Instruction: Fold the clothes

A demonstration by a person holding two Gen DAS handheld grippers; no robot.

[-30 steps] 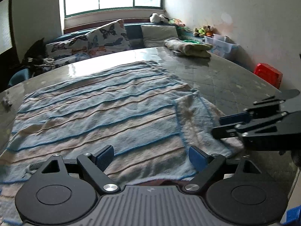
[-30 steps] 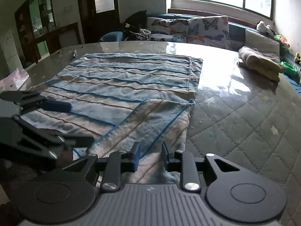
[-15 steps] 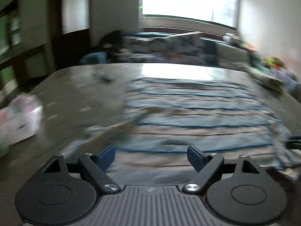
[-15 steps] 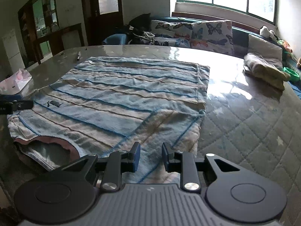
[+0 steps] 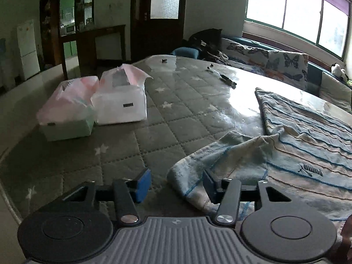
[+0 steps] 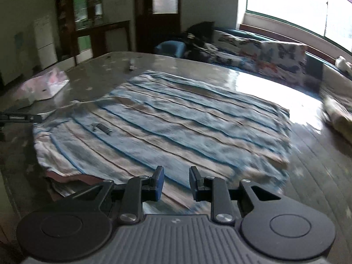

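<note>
A blue and beige striped garment [image 6: 176, 129] lies flat on the quilted grey table [image 6: 319, 187]. In the left wrist view its left sleeve [image 5: 222, 160] lies rumpled at the garment's near left corner [image 5: 308, 154]. My left gripper [image 5: 176, 187] is open, low over the table, with the sleeve's edge between its fingers and over the right finger. My right gripper [image 6: 176, 182] is open and empty, just above the garment's near edge. The left gripper's tip [image 6: 22, 117] shows at the left edge of the right wrist view.
Two tissue packs [image 5: 94, 107] sit on the table to the left of the garment. Small dark objects [image 5: 227, 80] lie farther back. A folded cloth [image 6: 338, 116] lies at the right. A bench with butterfly cushions [image 5: 275, 61] runs under the window.
My left gripper has swung left from the garment's middle to its left sleeve. My right gripper has left the right sleeve, now folded in, and turned left over the near edge.
</note>
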